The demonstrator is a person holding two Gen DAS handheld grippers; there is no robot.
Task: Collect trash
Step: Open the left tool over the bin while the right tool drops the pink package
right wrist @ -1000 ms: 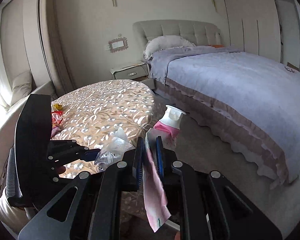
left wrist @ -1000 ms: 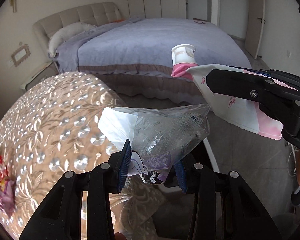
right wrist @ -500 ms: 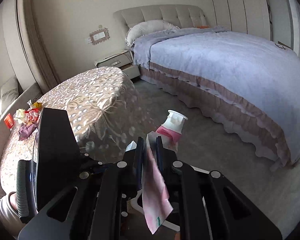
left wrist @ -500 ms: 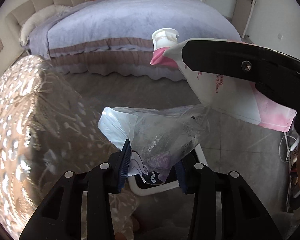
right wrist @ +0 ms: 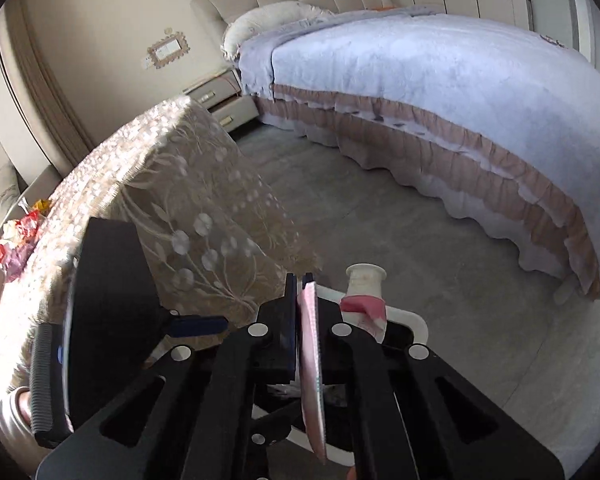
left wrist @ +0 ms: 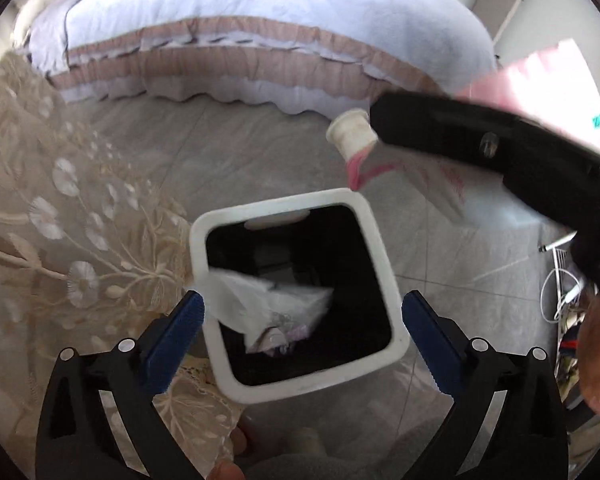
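1. Released since a second ago: clear plastic bag point(left wrist: 268, 308), dropped from the left gripper point(left wrist: 300, 316) into the white-rimmed trash bin point(left wrist: 374, 240) on the floor beside the tablecloth point(left wrist: 60, 220).
2. Spread wide above the bin, empty: left gripper's blue pads point(left wrist: 190, 314).
3. Clamped tight on the pink spouted pouch point(right wrist: 312, 360), held over the bin's far corner: right gripper point(right wrist: 302, 280).

Left tool point(left wrist: 302, 322) pointed steeply down, blue-padded fingers point(left wrist: 176, 332) spread wide, nothing between them. Right tool point(right wrist: 303, 320) angled forward and down, fingers point(right wrist: 288, 320) pressed close together, clamped on a thin pink edge. Seen from the left, right tool reached across at upper right.
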